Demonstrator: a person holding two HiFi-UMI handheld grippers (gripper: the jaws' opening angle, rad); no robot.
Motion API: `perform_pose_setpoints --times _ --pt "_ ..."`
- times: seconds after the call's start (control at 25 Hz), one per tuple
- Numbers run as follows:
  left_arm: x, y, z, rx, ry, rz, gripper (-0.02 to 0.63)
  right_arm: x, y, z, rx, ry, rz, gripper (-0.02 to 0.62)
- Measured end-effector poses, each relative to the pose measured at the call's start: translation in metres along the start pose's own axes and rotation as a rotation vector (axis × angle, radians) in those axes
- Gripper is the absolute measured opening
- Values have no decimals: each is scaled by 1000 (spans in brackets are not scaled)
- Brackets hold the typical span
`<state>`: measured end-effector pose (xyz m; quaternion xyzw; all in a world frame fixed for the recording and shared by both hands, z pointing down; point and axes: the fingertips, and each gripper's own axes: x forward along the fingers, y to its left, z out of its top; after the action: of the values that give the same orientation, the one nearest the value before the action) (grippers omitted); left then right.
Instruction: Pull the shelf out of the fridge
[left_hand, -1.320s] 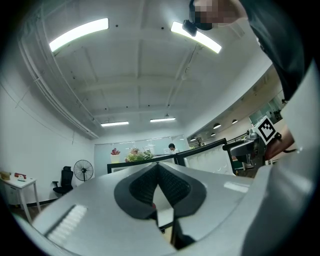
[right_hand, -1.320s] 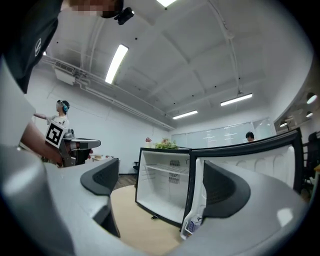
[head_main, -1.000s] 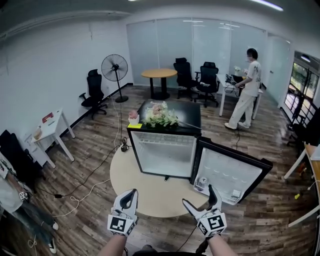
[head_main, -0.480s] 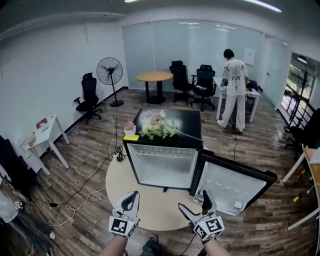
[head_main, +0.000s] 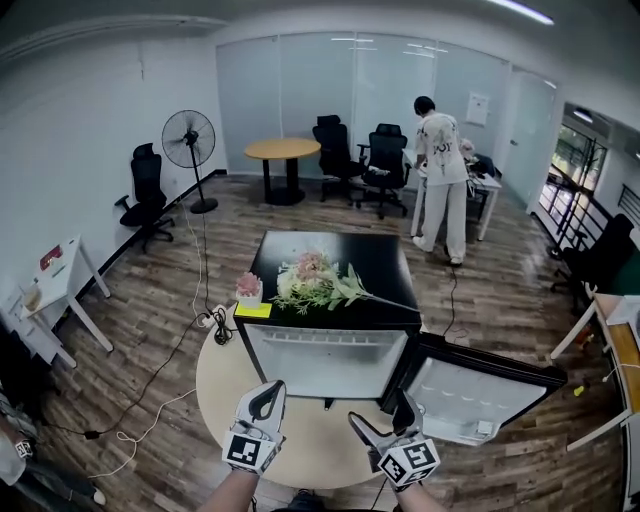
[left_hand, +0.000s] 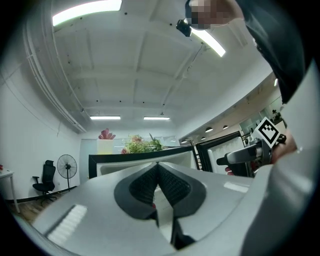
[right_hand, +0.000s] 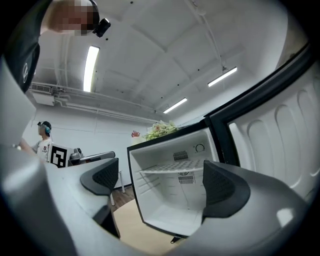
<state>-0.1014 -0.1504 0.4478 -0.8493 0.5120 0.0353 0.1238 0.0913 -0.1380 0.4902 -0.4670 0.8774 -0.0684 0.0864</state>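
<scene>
A small black fridge (head_main: 325, 300) stands open on a round beige platform (head_main: 225, 385), its door (head_main: 480, 395) swung out to the right. Inside the white cavity, the right gripper view shows a white wire shelf (right_hand: 186, 165) seated near the top, below the dial. My left gripper (head_main: 270, 393) hovers in front of the fridge with its jaws pressed together and nothing in them (left_hand: 158, 170). My right gripper (head_main: 380, 412) is beside it, open and empty, aimed at the cavity (right_hand: 160, 172). Both are well short of the fridge.
A flower bouquet (head_main: 315, 282) and a pink potted plant (head_main: 248, 288) sit on the fridge top. Cables (head_main: 150, 410) trail across the wood floor at left. A person (head_main: 440, 175) stands at a desk behind. A fan (head_main: 188, 140), office chairs and a white side table (head_main: 60, 275) line the room.
The view has drawn closer to the fridge and both grippers sit lower in the frame. The person at the back has walked left. The shelf has not moved.
</scene>
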Motion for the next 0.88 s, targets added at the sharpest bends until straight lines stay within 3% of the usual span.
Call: perform_pose_setpoints --times 0.16,0.52,0.88 --pt "21 24 -19 -20 20 -31 0 33 -6 -8 26 0 -42 526" --pt "52 59 -33 -53 -29 -120 0 90 -21 -30 105 32 -150 526" --pt "58 59 -53 -145 5 -210 0 138 -44 -46 381 2 -218 525"
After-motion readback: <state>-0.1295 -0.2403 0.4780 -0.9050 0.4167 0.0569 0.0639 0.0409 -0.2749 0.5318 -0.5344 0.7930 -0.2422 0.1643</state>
